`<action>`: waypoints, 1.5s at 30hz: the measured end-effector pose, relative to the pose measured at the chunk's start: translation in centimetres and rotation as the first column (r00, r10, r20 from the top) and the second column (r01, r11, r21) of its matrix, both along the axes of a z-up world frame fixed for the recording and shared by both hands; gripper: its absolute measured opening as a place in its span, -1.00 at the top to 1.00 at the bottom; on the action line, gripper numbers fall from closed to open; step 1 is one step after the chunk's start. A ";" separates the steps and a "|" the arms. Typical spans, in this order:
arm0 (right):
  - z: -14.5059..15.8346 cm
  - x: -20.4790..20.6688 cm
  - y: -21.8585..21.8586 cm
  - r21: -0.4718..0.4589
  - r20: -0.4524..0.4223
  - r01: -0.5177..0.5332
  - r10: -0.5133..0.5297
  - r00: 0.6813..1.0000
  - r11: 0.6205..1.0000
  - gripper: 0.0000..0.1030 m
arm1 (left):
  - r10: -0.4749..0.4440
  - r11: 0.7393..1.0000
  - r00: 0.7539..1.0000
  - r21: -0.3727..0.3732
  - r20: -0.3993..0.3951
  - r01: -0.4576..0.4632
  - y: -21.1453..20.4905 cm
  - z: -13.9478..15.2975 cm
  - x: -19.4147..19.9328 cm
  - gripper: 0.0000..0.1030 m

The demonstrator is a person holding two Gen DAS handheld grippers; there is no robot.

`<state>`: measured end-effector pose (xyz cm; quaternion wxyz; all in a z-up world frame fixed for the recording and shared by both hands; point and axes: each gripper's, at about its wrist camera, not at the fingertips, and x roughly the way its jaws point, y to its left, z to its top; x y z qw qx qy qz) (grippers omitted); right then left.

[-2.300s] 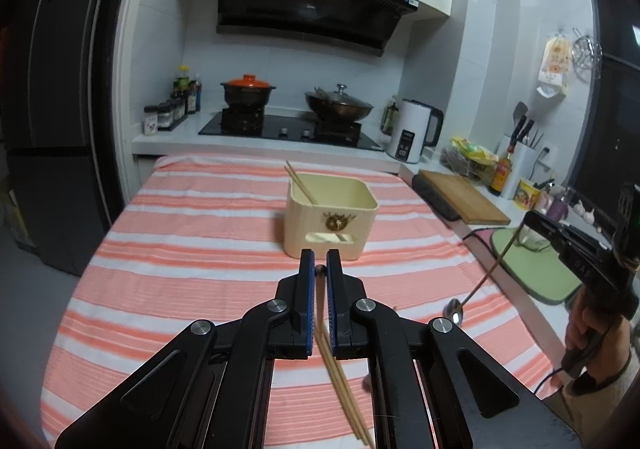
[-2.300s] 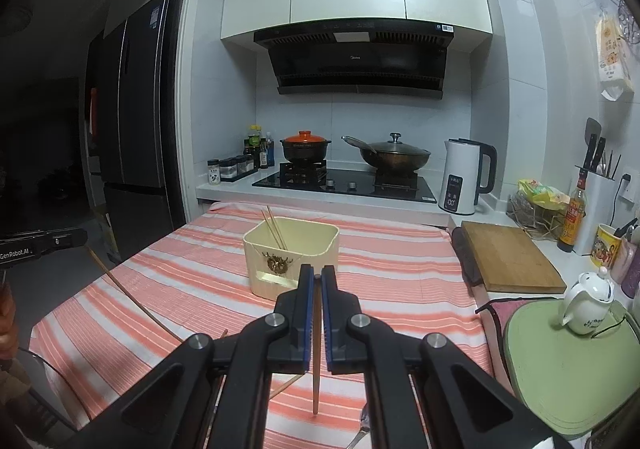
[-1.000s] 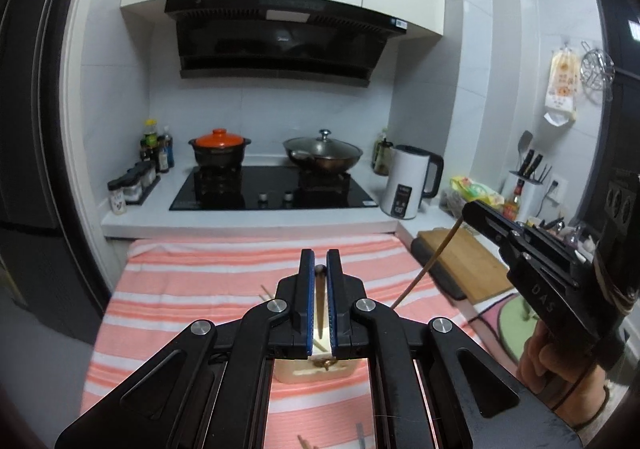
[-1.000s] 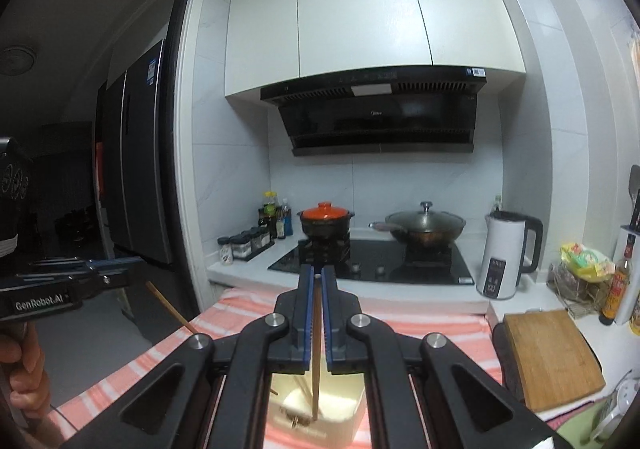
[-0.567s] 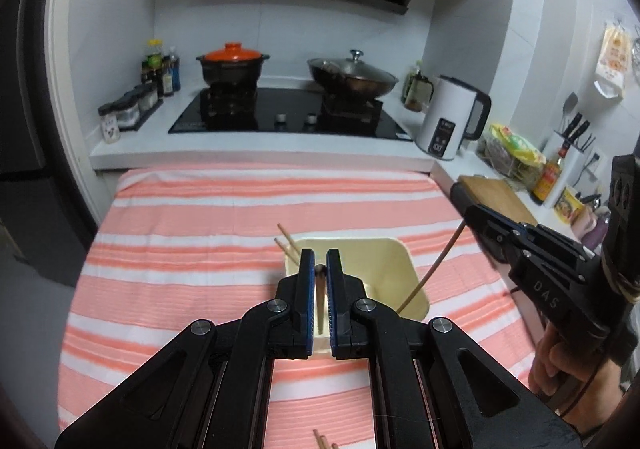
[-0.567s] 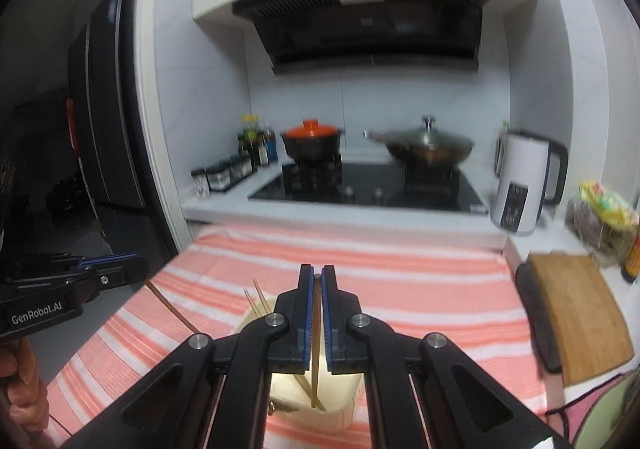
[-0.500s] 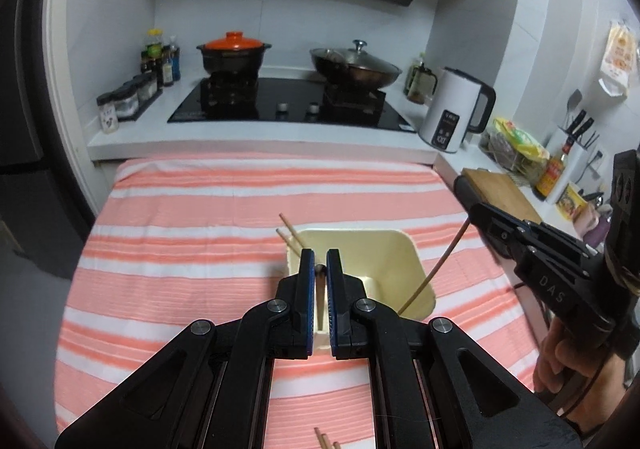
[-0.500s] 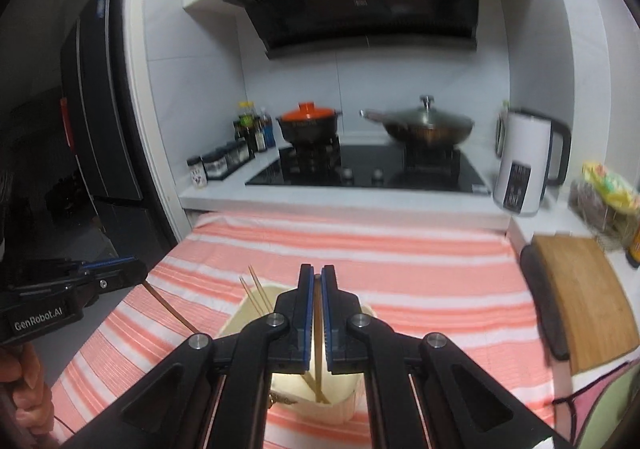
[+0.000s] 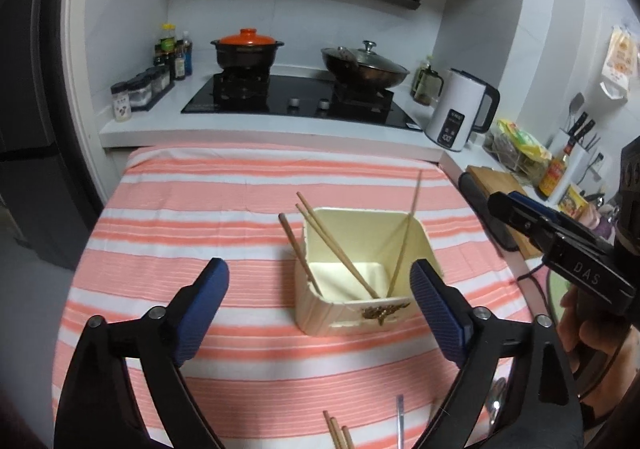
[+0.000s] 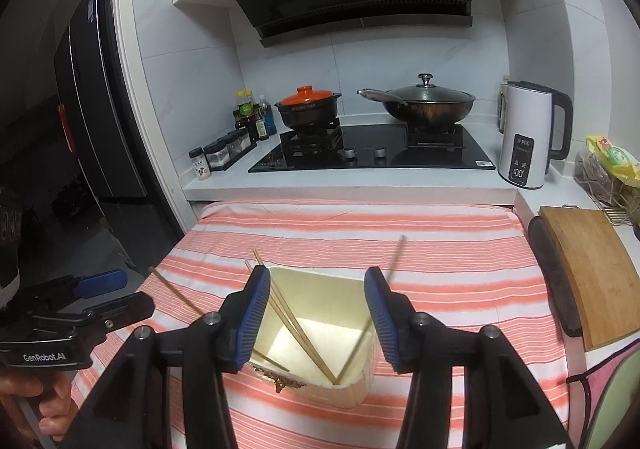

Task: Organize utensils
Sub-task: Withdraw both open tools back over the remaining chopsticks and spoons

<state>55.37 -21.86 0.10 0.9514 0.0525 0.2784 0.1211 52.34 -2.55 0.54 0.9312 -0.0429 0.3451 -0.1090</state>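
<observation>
Striped pink cloth (image 9: 224, 233) carries our landmark, the cream holder (image 9: 360, 313), and the chopsticks (image 9: 336, 249) we carried a second ago now lean inside it, one (image 10: 394, 255) blurred as it drops. Our left gripper (image 9: 320, 285), above the holder's near side, is opening wide and grips nothing. Our right gripper (image 10: 316, 303), over the holder, is opening too, empty. More chopsticks (image 9: 338, 433) and a spoon (image 9: 494, 409) lie nearer than the holder, to fetch next, we judge.
</observation>
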 end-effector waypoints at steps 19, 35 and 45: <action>-11.0 -23.3 -3.3 -0.183 0.000 0.066 -0.068 0.998 0.981 -0.37 | 0.033 0.996 0.993 0.091 -0.110 -0.023 2.5 -12.9 -19.9 -0.98; -19.5 -34.3 -0.8 -0.213 -0.126 0.002 -0.029 0.992 0.977 -0.37 | 0.026 0.999 0.967 0.045 -0.255 -0.015 1.2 -19.1 -25.2 -0.97; -18.6 -33.2 -3.7 -0.196 -0.112 0.125 -0.149 0.983 0.973 -0.37 | 0.006 0.998 0.967 0.063 -0.256 0.010 0.3 -19.5 -24.8 -0.97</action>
